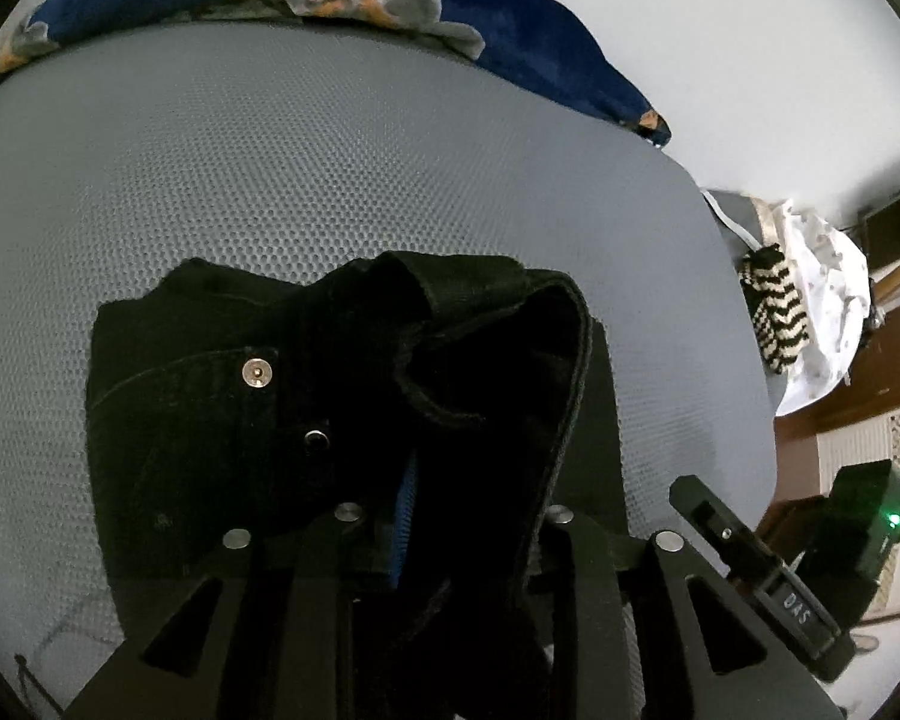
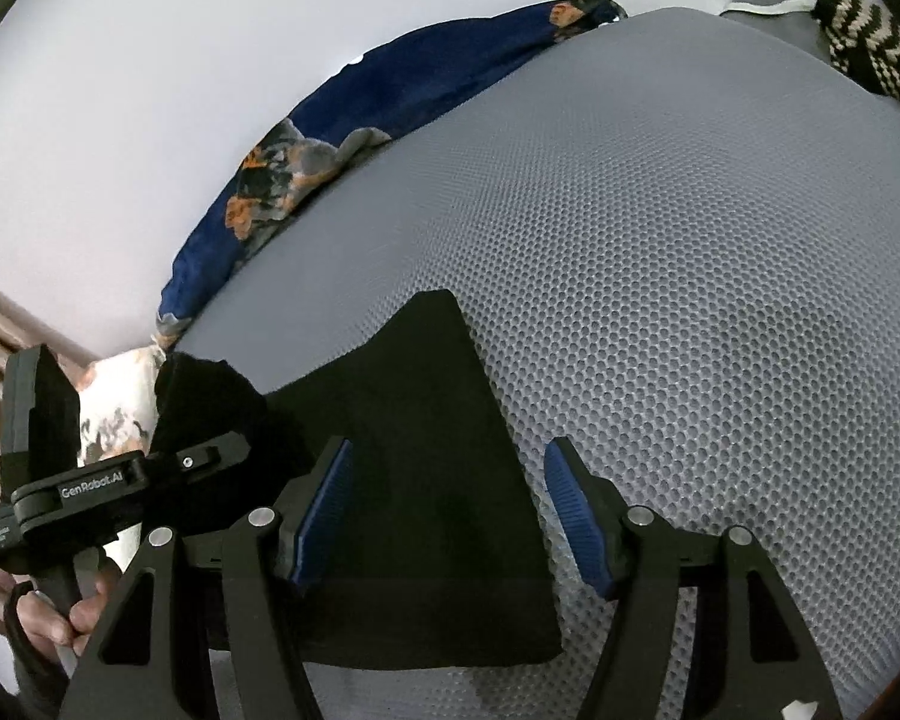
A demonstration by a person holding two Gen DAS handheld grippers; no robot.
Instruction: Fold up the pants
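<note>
Pants of black denim (image 1: 330, 420), partly folded, lie on a grey honeycomb-mesh mattress (image 1: 330, 180), directly ahead of both grippers. The left gripper (image 1: 450, 540) is clamped on a raised fold of the fabric, bunched between its fingers. The right gripper (image 2: 450, 516) hovers with its blue-padded fingers apart, straddling a flat panel of the pants (image 2: 426, 480) without pinching it. Risk, as I judge it: the thick bunched fold could slip from the left grip, or dragging it could skew the layers beneath.

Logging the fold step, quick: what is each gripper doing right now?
Left gripper: closed on a fold of the black pants.
Right gripper: open, holding nothing, jaws apart over the pants.
</note>
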